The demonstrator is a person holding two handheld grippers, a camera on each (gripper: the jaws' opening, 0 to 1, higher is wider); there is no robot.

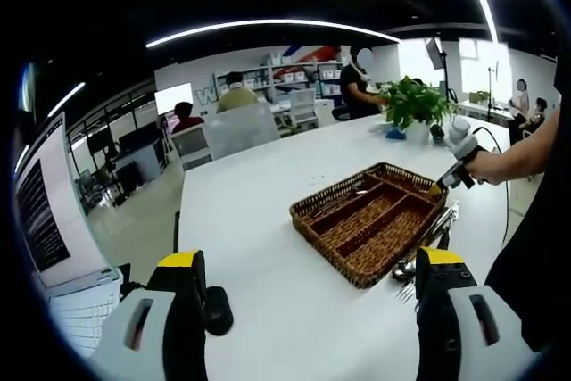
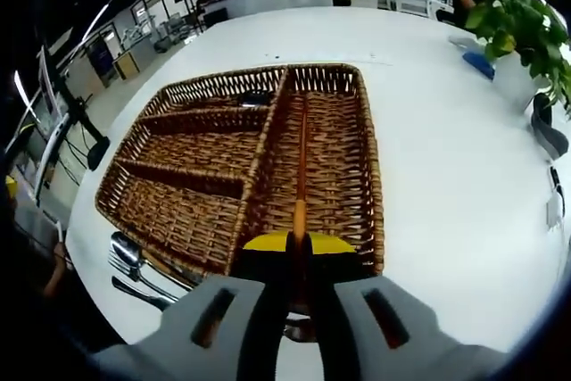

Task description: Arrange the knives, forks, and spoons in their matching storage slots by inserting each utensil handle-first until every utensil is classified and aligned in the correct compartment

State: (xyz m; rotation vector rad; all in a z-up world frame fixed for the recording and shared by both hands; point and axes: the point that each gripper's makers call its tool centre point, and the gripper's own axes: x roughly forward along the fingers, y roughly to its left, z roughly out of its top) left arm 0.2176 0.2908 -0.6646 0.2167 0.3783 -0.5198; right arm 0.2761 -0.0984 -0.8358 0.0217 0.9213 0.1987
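Observation:
A brown wicker basket [image 1: 370, 220] with several compartments sits on the white table [image 1: 259, 194]. Loose spoons and forks [image 1: 426, 252] lie against its near right side. My left gripper [image 1: 310, 257] hangs open above the table, short of the basket, with nothing between its jaws. My right gripper [image 1: 446, 180], held by a hand, hovers at the basket's far right corner. In the right gripper view my right gripper [image 2: 299, 243] is shut on a thin utensil [image 2: 301, 176] with an orange-brown end, which points along the long compartment of the basket [image 2: 357, 176]. Spoons and forks [image 2: 129, 260] lie outside at the lower left.
A potted plant [image 1: 412, 103] stands at the table's far end, with a blue object [image 2: 479, 62] beside it. A black object [image 1: 214, 310] lies by my left jaw. A screen [image 1: 45, 211] stands at the left. People sit and stand beyond the table.

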